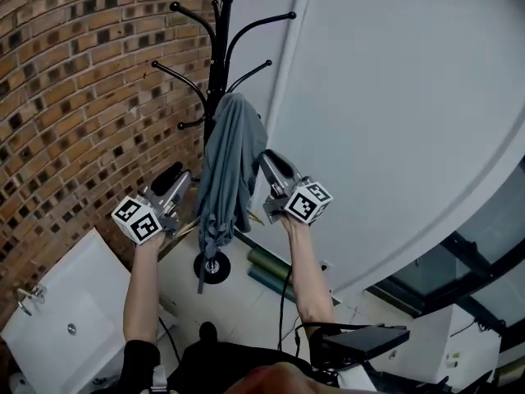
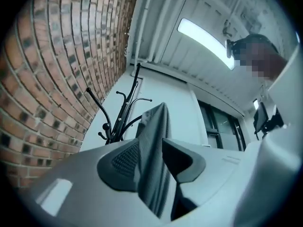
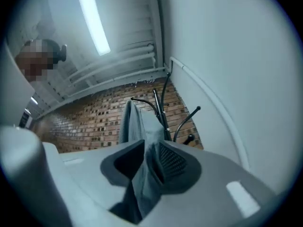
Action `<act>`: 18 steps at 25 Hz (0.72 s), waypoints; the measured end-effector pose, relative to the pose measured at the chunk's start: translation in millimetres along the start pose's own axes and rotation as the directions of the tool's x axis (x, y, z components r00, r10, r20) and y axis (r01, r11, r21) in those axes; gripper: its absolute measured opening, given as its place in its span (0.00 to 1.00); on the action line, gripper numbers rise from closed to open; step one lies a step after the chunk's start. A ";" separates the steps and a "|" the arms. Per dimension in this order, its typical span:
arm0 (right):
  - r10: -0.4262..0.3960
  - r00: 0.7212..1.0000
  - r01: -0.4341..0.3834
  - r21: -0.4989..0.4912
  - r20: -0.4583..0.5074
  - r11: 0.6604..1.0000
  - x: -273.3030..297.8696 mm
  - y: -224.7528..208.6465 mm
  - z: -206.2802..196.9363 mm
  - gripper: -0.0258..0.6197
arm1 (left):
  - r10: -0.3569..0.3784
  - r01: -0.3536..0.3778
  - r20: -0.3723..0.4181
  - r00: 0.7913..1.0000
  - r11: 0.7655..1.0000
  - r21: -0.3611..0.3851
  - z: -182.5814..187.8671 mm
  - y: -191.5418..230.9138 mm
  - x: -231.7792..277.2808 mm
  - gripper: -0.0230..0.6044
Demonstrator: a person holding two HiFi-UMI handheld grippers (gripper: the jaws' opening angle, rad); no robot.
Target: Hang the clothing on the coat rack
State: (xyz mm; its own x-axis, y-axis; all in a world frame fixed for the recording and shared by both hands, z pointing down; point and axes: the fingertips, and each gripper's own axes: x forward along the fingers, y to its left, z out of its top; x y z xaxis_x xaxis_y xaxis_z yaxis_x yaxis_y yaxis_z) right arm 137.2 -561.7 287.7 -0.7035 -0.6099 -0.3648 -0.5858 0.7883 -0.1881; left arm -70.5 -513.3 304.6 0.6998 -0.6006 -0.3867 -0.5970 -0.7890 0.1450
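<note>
The grey-blue cloth garment (image 1: 230,167) hangs from the black metal coat rack (image 1: 220,48), its top caught at a lower arm close to the pole. It falls in long, narrow folds, bunched near the bottom, with a thin strip dangling by the round base. The rack stands upright beside the brick wall, its curved, ball-tipped upper arms bare.

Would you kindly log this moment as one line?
grey cloth garment: hanging on black metal coat rack | left gripper: open, garment between jaws | right gripper: open, garment between jaws
</note>
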 end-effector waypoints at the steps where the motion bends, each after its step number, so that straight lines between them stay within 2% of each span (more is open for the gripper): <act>1: -0.052 0.999 0.052 -0.020 -0.001 0.998 -22.1 -3.0 -1.8 0.22 | 0.003 -0.002 0.023 1.000 1.000 -0.022 -9.9 -15.9 -26.4 0.26; 3: -0.167 0.986 0.167 0.001 -0.005 0.986 -77.0 -6.4 -14.0 0.25 | 0.007 0.000 0.072 0.997 0.996 -0.093 -37.8 -53.2 -86.5 0.26; 5: -0.256 0.967 0.255 0.087 -0.007 0.963 -144.0 0.1 -42.9 0.25 | 0.041 -0.022 0.101 0.994 0.984 -0.177 -76.4 -89.9 -155.9 0.26; 7: -0.307 0.949 0.314 0.225 -0.064 0.922 -223.8 20.6 -98.2 0.22 | 0.157 -0.125 0.088 0.984 0.948 -0.291 -122.3 -123.0 -234.1 0.21; 8: -0.334 0.934 0.357 0.305 -0.127 0.883 -267.3 33.7 -134.7 0.19 | 0.231 -0.196 0.062 0.971 0.918 -0.345 -142.8 -138.2 -272.5 0.20; 9: -0.364 0.908 0.418 0.383 -0.208 0.824 -312.1 47.1 -173.7 0.19 | 0.299 -0.267 0.027 0.954 0.886 -0.378 -158.4 -152.3 -306.4 0.16; 10: -0.395 0.869 0.494 0.452 -0.300 0.743 -356.5 60.0 -211.2 0.19 | 0.352 -0.326 -0.004 0.936 0.862 -0.388 -167.1 -165.2 -333.2 0.14; 11: -0.421 0.822 0.569 0.506 -0.385 0.648 -397.8 72.0 -243.0 0.17 | 0.385 -0.364 -0.022 0.923 0.851 -0.379 -168.3 -177.5 -351.8 0.13; 12: -0.439 0.780 0.626 0.544 -0.447 0.559 -433.1 82.5 -265.8 0.15 | 0.397 -0.377 -0.022 0.918 0.853 -0.360 -163.1 -189.4 -362.4 0.12; 13: -0.451 0.754 0.656 0.569 -0.477 0.495 -459.6 90.8 -278.8 0.14 | 0.392 -0.371 -0.008 0.920 0.865 -0.338 -153.5 -200.7 -366.1 0.11; 14: -0.459 0.745 0.666 0.585 -0.484 0.464 -476.0 96.5 -282.6 0.14 | 0.375 -0.351 0.016 0.927 0.881 -0.317 -141.4 -211.6 -364.1 0.11; 15: -0.464 0.746 0.663 0.591 -0.478 0.459 -482.7 100.6 -278.4 0.14 | 0.350 -0.322 0.045 0.936 0.899 -0.297 -127.9 -222.5 -357.4 0.09; 16: -0.465 0.755 0.653 0.596 -0.463 0.467 -480.7 104.9 -267.3 0.14 | 0.316 -0.285 0.076 0.946 0.918 -0.274 -113.3 -234.3 -347.2 0.07; 17: -0.463 0.771 0.633 0.603 -0.437 0.485 -471.9 111.0 -250.9 0.13 | 0.273 -0.241 0.105 0.956 0.939 -0.246 -98.1 -247.8 -334.9 0.06; 18: -0.449 0.801 0.595 0.605 -0.395 0.530 -457.1 119.4 -230.2 0.12 | 0.223 -0.194 0.127 0.966 0.958 -0.213 -83.6 -262.5 -322.1 0.05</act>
State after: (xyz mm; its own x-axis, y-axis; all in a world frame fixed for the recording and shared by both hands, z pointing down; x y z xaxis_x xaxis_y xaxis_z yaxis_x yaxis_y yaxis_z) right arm 296.2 -207.6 641.9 -0.4595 -0.8750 0.1523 -0.4856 0.1038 -0.8680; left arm -106.5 -123.6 467.2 0.4933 -0.7404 -0.4566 -0.6239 -0.6669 0.4074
